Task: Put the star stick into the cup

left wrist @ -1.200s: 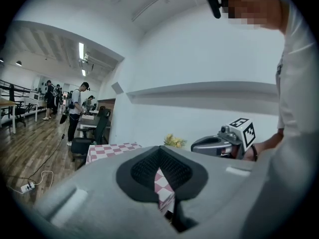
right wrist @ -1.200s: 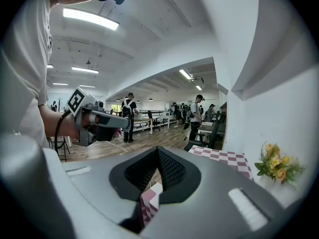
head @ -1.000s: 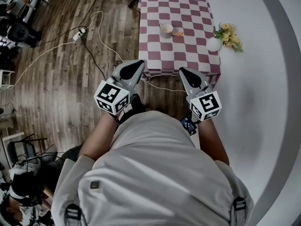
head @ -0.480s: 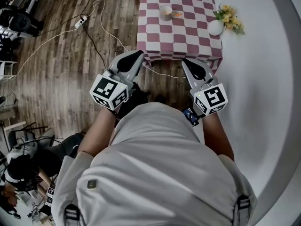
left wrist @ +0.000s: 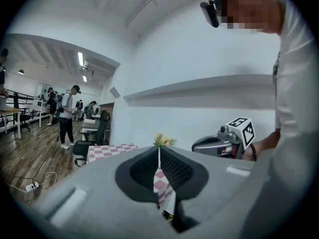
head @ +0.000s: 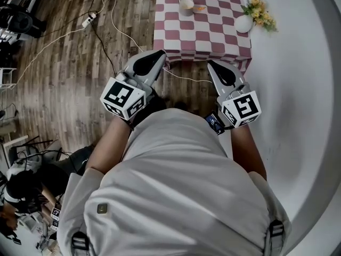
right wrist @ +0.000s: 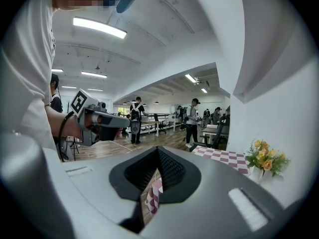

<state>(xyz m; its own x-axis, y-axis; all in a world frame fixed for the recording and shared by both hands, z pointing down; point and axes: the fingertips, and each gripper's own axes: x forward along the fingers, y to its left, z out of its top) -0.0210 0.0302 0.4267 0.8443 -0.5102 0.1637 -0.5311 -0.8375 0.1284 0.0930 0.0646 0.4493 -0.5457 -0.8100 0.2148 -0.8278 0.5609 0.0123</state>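
A table with a red and white checked cloth (head: pixel 202 33) stands ahead of me. At its far end sits a pale cup (head: pixel 186 6), and the orange star stick (head: pixel 199 8) lies on the cloth just right of it. Both grippers hang over the floor, short of the table's near edge. My left gripper (head: pixel 158 54) is shut and empty; its jaws meet in the left gripper view (left wrist: pixel 159 149). My right gripper (head: pixel 213 64) is also shut with nothing in it, its jaws closed in the right gripper view (right wrist: pixel 158 148).
A white vase of yellow flowers (head: pixel 246 21) stands at the table's right edge by the white wall (head: pixel 287 89). A white cable and power strip (head: pixel 88 21) run over the wooden floor at left. Several people (right wrist: pixel 192 114) stand far off.
The table has slid up in the head view, with the cup now near the top edge. Both grippers stay shut in front of the body, hardly shifted.
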